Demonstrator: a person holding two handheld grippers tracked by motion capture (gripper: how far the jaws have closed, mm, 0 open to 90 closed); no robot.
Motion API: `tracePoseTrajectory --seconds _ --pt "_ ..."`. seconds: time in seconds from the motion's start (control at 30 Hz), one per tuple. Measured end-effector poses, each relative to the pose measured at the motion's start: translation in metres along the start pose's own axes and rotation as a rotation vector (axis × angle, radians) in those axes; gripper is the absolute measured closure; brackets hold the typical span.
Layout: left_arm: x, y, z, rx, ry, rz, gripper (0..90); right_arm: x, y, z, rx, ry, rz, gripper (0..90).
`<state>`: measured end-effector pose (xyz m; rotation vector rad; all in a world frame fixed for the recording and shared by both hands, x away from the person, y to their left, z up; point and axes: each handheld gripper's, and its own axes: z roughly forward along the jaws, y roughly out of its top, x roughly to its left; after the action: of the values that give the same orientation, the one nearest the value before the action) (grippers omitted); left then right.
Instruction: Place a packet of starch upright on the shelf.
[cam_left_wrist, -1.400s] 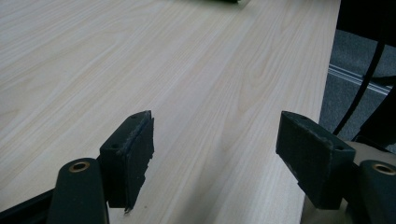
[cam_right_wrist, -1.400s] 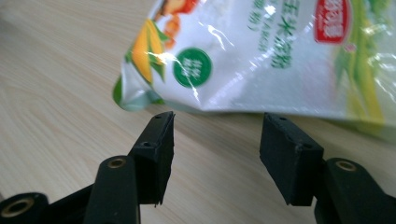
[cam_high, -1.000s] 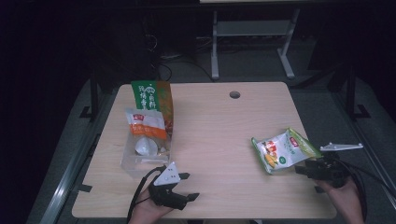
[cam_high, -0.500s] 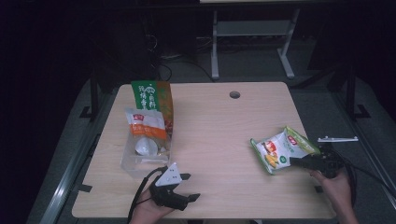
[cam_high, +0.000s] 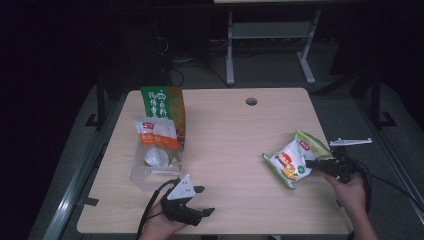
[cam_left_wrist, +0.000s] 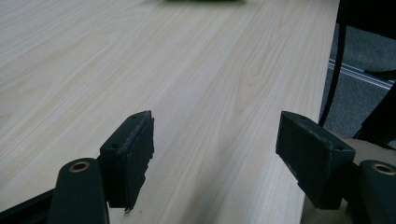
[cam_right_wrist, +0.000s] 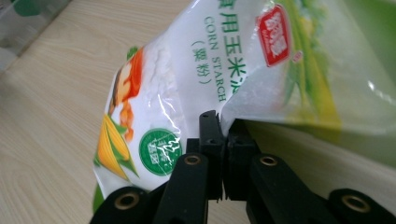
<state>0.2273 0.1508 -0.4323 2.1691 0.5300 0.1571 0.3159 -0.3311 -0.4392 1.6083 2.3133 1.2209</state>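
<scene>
Corn starch bag (cam_right_wrist: 210, 79) pinched in my right gripper (cam_right_wrist: 223, 135).
Glossy white-green pouch, corn cob printed at 8 o'clock, crumpled edge between just-closed jaws; my left gripper (cam_left_wrist: 215, 144) gapes empty.

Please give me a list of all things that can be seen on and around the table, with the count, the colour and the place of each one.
light wooden table: 1, pale wood with a round hole near the far edge, centre.
white and green corn starch bag: 1, white, green and yellow, right side of the table, its edge pinched in the right gripper.
green and orange upright bag: 1, far left of the table.
clear plastic bag with an orange label: 1, lying before the green and orange bag.
grey metal frame: 1, on the floor beyond the table.
left gripper: 1, black, near edge, jaws open.
right gripper: 1, black, its jaws have just been closing on the corn starch bag.
</scene>
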Motion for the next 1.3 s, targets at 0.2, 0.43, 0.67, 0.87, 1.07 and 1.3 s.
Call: tracePoseTrajectory --seconds 0.2,0.43,0.67,0.87,1.07,1.3 --pt "0.001 0.0 -0.001 -0.007 0.002 -0.007 27.3 0.023 0.015 -0.001 -0.01 0.008 -0.102 89.0" --pt "-0.002 0.005 0.002 -0.013 0.003 -0.012 27.3 0.043 0.024 -0.005 -0.027 0.032 -0.177 89.2" --pt "-0.003 0.014 0.007 -0.011 -0.007 0.005 27.3 0.056 0.03 -0.007 -0.041 0.092 -0.223 89.6" --pt "0.0 0.015 0.003 -0.026 0.013 -0.008 27.9 0.079 0.046 -0.004 -0.018 0.123 -0.297 89.9" --pt "0.002 0.014 -0.002 -0.036 0.022 -0.019 27.9 0.101 0.064 0.007 0.013 0.172 -0.358 89.9" --pt "0.004 0.014 -0.003 -0.04 0.024 -0.024 27.7 0.121 0.074 0.019 0.004 0.253 -0.402 90.0"
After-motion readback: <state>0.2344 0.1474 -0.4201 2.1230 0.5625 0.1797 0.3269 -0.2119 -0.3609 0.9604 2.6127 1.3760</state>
